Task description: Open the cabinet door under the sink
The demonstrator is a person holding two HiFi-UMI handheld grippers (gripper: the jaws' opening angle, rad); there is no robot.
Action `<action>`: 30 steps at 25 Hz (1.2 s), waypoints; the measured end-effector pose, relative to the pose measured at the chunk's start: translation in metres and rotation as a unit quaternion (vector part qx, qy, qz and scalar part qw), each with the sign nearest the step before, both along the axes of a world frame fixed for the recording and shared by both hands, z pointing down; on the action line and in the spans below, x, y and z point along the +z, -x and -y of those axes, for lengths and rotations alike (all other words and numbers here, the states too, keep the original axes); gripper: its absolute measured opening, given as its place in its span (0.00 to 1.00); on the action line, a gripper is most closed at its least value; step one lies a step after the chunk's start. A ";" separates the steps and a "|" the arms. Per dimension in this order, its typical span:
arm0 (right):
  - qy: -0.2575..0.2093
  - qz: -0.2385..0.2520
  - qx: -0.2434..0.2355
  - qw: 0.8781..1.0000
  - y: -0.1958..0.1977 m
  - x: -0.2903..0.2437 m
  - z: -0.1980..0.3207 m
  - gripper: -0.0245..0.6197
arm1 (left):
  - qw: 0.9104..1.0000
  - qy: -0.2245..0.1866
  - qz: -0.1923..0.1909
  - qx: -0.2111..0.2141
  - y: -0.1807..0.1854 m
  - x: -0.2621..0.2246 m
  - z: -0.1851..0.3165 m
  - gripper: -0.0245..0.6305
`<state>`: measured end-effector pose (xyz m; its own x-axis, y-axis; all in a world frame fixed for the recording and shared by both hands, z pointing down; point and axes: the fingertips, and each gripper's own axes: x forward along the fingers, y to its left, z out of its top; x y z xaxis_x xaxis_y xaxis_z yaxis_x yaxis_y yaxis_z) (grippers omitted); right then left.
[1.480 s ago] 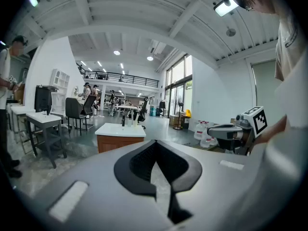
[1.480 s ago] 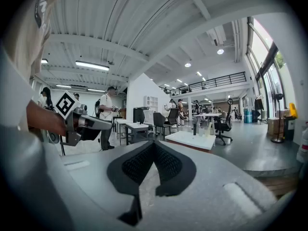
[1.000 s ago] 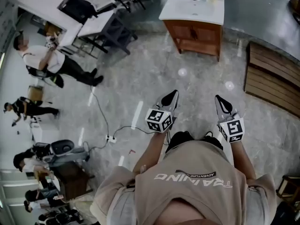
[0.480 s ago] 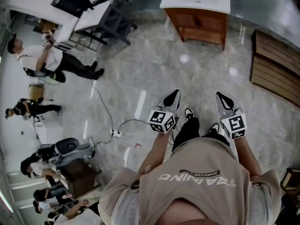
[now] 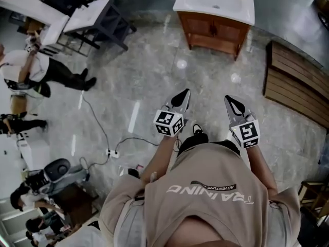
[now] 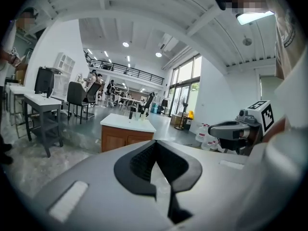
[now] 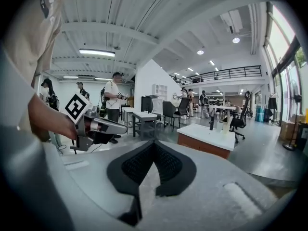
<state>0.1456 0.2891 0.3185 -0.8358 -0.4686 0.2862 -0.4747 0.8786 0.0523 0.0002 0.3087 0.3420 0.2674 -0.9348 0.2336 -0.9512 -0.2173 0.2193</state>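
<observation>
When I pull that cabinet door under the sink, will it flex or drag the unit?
The wooden door looks rigid, so it should probably swing as one panel. The cabinet stands on slim legs under a white sink top; likely heavy enough to stay put.

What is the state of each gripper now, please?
Left gripper: closed, holding nothing.
Right gripper: closed, holding nothing.

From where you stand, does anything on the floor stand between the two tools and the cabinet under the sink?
Nothing visible does. Only bare floor lies between the left tool, the right tool and the cabinet. The cable lies off to the left, the wooden platform to the right.
</observation>
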 end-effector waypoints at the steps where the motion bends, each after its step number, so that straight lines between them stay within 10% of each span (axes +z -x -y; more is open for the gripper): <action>1: 0.003 0.001 0.007 1.000 0.008 -0.001 0.004 0.04 | 1.000 -0.006 -0.001 0.008 0.007 -0.003 0.008 0.06; 18: 0.045 -0.021 0.046 0.998 0.060 0.024 0.067 0.04 | 0.999 -0.011 -0.036 0.021 0.065 0.022 0.052 0.06; 30: 0.045 0.027 0.039 0.998 0.093 0.019 0.181 0.04 | 0.999 0.008 0.028 0.021 0.089 -0.002 0.147 0.06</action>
